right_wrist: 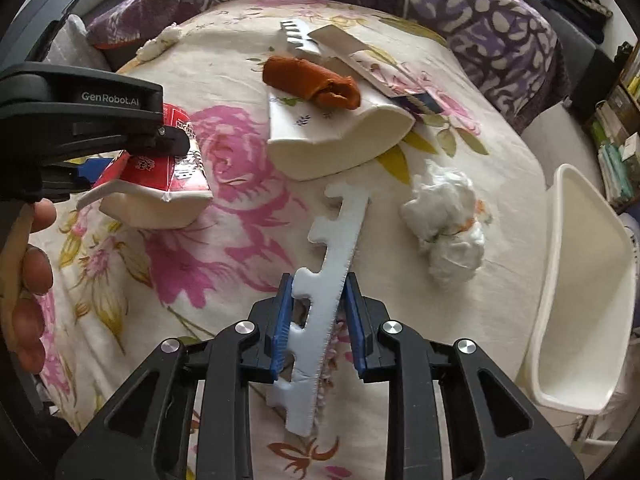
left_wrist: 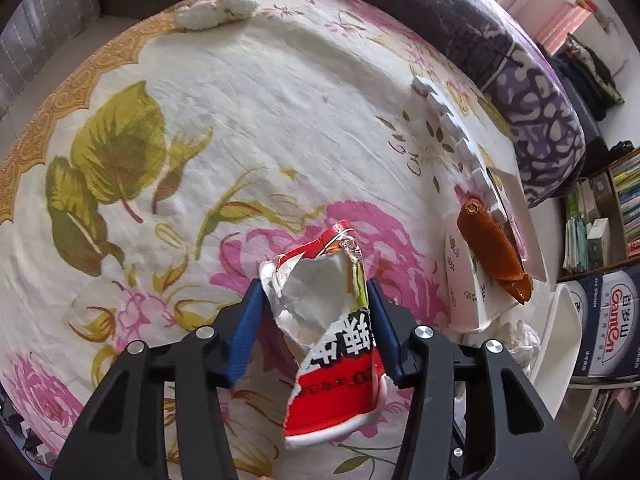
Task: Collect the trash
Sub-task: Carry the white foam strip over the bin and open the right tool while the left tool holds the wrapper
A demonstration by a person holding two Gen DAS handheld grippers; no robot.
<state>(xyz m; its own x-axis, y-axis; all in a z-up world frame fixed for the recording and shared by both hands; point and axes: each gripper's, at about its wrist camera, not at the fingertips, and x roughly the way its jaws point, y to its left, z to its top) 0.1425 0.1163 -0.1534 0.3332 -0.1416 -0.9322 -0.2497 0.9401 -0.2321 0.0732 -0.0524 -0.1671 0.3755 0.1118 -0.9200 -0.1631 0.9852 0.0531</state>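
Note:
My left gripper [left_wrist: 316, 292] is shut on a torn red and silver snack wrapper [left_wrist: 332, 332] and holds it above the floral bedspread [left_wrist: 240, 100]. The same wrapper [right_wrist: 160, 176] and the left gripper [right_wrist: 172, 140] show at the left of the right wrist view. My right gripper [right_wrist: 318, 292] is shut on a white notched foam strip [right_wrist: 328, 280] that points away over the bed. A crumpled white tissue wad [right_wrist: 444, 216] lies to the right of the strip. A white bin [right_wrist: 580, 280] stands at the bed's right edge.
A cream pillow [right_wrist: 336, 140] carries a rolled orange cloth [right_wrist: 312, 80], also seen in the left wrist view [left_wrist: 492, 252]. Another foam strip [right_wrist: 300, 36] and white cards [right_wrist: 352, 52] lie behind. A white clump [left_wrist: 216, 12] lies far off. A purple blanket [right_wrist: 480, 12] borders the bed.

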